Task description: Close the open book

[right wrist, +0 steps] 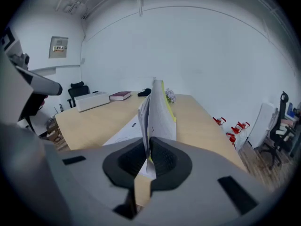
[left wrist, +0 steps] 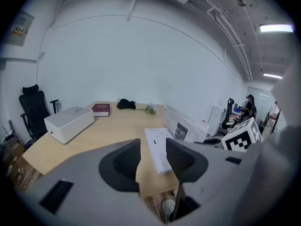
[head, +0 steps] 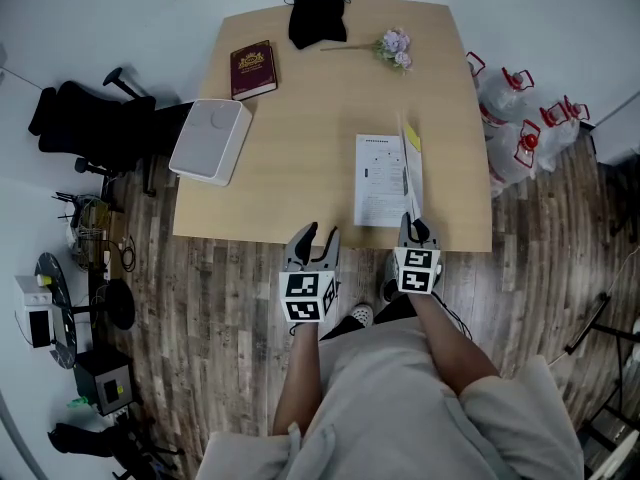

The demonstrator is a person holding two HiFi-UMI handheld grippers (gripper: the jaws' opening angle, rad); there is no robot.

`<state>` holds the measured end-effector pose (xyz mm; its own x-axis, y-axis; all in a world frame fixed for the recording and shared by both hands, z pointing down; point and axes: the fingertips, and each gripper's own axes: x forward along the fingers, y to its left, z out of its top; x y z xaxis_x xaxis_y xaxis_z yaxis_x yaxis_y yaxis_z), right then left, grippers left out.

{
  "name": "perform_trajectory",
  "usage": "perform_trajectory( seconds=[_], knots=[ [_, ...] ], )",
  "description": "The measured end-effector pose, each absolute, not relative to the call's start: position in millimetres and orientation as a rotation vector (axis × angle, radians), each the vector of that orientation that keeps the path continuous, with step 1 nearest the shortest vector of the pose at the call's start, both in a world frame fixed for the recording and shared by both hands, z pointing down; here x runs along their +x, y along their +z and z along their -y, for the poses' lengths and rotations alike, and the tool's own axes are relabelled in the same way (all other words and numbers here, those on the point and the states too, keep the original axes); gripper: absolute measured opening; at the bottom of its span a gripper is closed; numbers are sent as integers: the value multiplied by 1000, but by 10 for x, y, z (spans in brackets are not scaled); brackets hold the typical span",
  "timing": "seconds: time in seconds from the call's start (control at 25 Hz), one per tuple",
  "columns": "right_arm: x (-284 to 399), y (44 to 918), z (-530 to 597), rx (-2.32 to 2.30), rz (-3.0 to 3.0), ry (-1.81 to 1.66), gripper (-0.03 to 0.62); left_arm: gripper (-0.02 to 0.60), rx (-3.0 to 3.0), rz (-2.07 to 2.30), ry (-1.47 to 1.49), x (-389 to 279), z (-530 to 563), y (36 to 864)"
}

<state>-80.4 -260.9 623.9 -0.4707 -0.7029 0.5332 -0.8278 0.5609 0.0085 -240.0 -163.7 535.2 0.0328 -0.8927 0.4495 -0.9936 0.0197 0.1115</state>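
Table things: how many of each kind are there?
Books: 2, the red book and the open book
Box: 1
Black cloth: 1
Flower: 1
Total: 5

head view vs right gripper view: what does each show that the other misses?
Head view only: the person's forearms and a shoe. Right gripper view only: the right gripper pinching raised pages of the open book, plus a wall frame. Both: the open book, maroon book, white box, table.
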Motion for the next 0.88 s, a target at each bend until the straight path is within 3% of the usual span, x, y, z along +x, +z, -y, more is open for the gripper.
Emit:
perform_trajectory(
  seconds=[0.56, 0.88],
  knots=[
    [-1138, 6539, 2512, 991, 2277, 232, 31, 176, 1890, 1919, 353, -2418, 1661, 5394],
    [-1293, 6755, 2375, 796, 2257, 300, 91, 176, 1876, 1914, 350, -2401, 1724, 5437]
  ],
)
